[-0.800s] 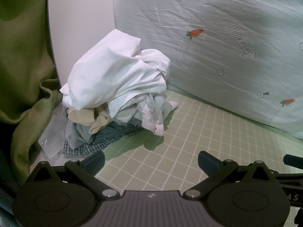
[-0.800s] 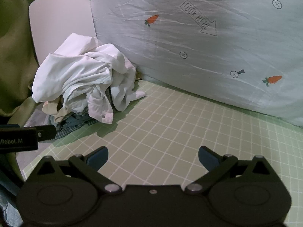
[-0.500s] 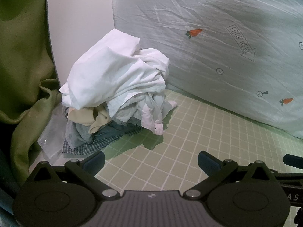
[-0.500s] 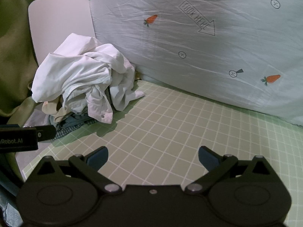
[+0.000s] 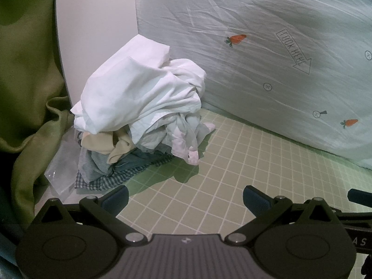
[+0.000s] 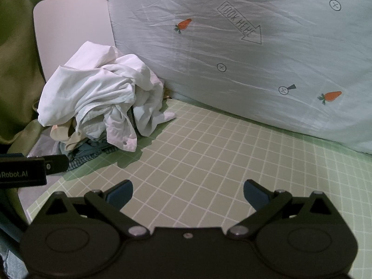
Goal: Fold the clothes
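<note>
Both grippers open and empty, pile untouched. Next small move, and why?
Probably reach the left gripper forward-left to the white shirt topping the clothes pile. Its fingers are spread with nothing between them, the pile sits nearest that side, and the green grid mat offers folding room.

- Both views are dim, with a cool, greenish cast.
- Light falls from the upper left: the clothes pile (image 5: 139,107) throws a soft shadow toward the camera onto the grid mat (image 5: 232,174).
- The white cloth on top is the brightest patch, nearly washed out.
- Fisheye bending curves the grid lines; the corners go black.
- Focus is sharp, without motion blur.
</note>
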`<action>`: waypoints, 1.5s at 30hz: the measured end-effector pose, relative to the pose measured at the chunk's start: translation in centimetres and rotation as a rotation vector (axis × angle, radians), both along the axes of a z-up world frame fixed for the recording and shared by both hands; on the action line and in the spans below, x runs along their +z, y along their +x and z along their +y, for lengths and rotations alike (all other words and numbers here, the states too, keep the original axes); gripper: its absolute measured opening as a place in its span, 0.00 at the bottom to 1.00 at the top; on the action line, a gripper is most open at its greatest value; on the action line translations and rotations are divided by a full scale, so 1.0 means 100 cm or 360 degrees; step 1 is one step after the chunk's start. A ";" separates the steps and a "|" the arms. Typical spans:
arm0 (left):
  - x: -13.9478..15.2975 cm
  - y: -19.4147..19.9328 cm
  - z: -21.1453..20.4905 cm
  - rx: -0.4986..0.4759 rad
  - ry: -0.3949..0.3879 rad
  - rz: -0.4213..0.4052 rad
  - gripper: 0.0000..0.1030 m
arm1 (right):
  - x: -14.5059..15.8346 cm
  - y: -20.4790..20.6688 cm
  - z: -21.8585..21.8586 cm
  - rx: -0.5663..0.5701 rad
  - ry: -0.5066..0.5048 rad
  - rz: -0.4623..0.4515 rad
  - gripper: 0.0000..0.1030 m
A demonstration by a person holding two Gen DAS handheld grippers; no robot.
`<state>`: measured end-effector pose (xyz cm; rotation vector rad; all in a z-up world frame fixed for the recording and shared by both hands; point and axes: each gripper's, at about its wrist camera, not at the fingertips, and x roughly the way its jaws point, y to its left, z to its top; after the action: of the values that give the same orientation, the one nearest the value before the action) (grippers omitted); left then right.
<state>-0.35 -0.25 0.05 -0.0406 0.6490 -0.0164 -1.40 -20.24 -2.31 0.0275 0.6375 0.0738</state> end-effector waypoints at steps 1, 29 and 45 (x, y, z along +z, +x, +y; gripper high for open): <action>0.000 0.000 0.000 0.0000 0.0000 0.0000 1.00 | 0.000 0.000 0.000 0.0000 0.0000 0.0000 1.00; -0.001 -0.002 0.004 -0.0024 0.0002 0.0002 1.00 | 0.001 -0.003 0.008 0.0001 -0.0017 0.0006 1.00; 0.020 -0.016 -0.010 0.0010 0.0060 -0.0015 1.00 | 0.014 -0.004 0.004 0.0080 -0.0023 -0.0020 1.00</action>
<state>-1.98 -1.20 2.09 -0.0063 0.6398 0.0017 -1.77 -19.89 -0.91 -0.0028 0.6265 0.1175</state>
